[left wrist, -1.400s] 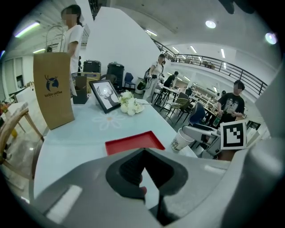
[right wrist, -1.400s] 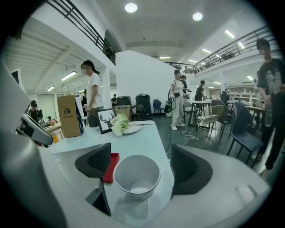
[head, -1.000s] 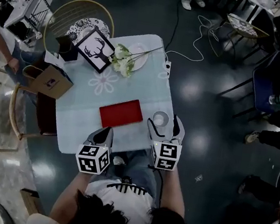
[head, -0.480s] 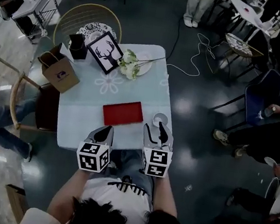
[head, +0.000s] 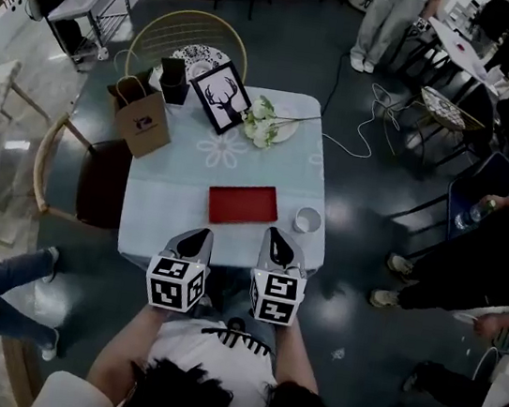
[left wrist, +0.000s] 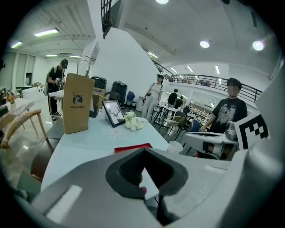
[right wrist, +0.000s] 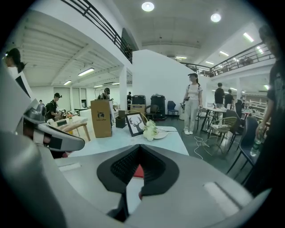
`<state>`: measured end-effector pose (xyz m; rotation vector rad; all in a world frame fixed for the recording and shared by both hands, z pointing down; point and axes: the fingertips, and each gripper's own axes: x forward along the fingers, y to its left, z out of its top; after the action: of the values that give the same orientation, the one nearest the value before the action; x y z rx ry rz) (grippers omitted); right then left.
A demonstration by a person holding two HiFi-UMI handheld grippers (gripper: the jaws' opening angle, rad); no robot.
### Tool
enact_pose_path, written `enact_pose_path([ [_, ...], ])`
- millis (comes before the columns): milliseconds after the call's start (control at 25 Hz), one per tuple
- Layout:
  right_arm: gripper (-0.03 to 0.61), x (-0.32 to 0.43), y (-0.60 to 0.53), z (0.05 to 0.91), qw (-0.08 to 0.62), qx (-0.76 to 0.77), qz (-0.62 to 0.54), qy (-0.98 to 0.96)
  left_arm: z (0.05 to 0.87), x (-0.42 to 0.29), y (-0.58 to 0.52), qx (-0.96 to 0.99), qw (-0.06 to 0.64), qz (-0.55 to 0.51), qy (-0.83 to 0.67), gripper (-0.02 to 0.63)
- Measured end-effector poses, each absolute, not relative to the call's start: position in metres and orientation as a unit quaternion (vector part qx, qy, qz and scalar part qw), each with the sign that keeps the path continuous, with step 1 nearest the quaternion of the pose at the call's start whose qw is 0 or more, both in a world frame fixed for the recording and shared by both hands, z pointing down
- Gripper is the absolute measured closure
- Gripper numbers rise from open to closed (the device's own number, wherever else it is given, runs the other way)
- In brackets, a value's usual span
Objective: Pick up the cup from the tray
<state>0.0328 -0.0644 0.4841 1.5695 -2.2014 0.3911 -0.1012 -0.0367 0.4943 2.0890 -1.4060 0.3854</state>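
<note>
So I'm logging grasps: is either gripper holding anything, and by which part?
Nothing is held. The left gripper is shut empty; the right gripper has just closed on nothing. The cup stands free.

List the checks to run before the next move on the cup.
1. Cup upright: ok, open end up.
2. Cup on the red tray: not ok, it stands on the table right of the tray, apart from it.
3. Right gripper jaws open for a grasp: not ok, they have just closed, with nothing between them.
4. Left gripper free: ok, jaws together, empty.
5. Way from right gripper to cup unobstructed: ok.
</note>
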Motion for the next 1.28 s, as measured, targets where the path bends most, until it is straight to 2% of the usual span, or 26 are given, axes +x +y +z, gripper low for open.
enact_pose_path([
  [600,0.554,-0.02,-0.042,0.477,0.216,0.523,0.135,-0.813,0.485,-0.125,-0.02,0.781,0.28,0.123,-0.544,0.614],
  [1280,0.554,-0.03,-0.032,0.48,0.212,0.51,0.15,-0.82,0.49,-0.13,-0.011,0.774,0.284,0.131,-0.551,0.614],
])
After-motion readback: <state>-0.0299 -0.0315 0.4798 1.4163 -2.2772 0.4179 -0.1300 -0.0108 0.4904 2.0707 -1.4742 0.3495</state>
